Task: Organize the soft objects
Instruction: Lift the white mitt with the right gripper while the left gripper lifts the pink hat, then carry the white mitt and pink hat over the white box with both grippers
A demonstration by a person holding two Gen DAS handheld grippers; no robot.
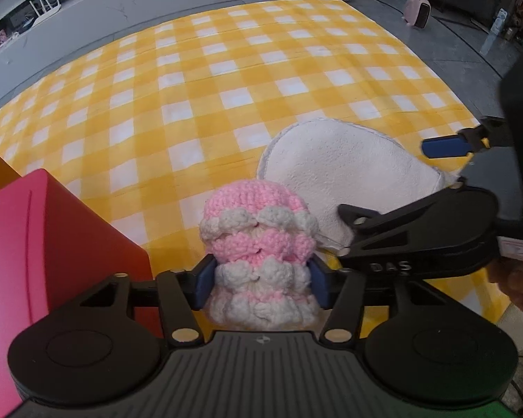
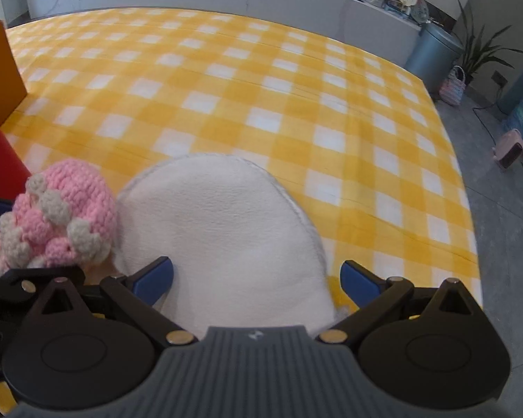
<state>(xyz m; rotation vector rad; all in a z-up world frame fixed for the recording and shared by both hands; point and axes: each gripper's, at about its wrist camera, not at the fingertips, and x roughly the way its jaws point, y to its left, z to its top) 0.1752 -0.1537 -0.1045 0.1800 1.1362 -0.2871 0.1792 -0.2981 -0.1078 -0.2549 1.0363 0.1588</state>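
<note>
Bumpy pink-white crochet hat (image 1: 258, 240) between left tongs (image 1: 261, 280)

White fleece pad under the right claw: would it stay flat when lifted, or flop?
The white fleece pad looks thin and plushy, so it would likely droop from the open right claw. It probably weighs little. Its fuzzy nap should grip the pads rather than slip.

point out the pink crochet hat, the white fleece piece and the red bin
pink crochet hat (image 1: 258, 209), left wrist view, on its pink crown above the left tongs.
white fleece piece (image 2: 223, 223), right wrist view, middle of its top face.
red bin (image 1: 52, 244), left wrist view, on its near side wall.
</note>
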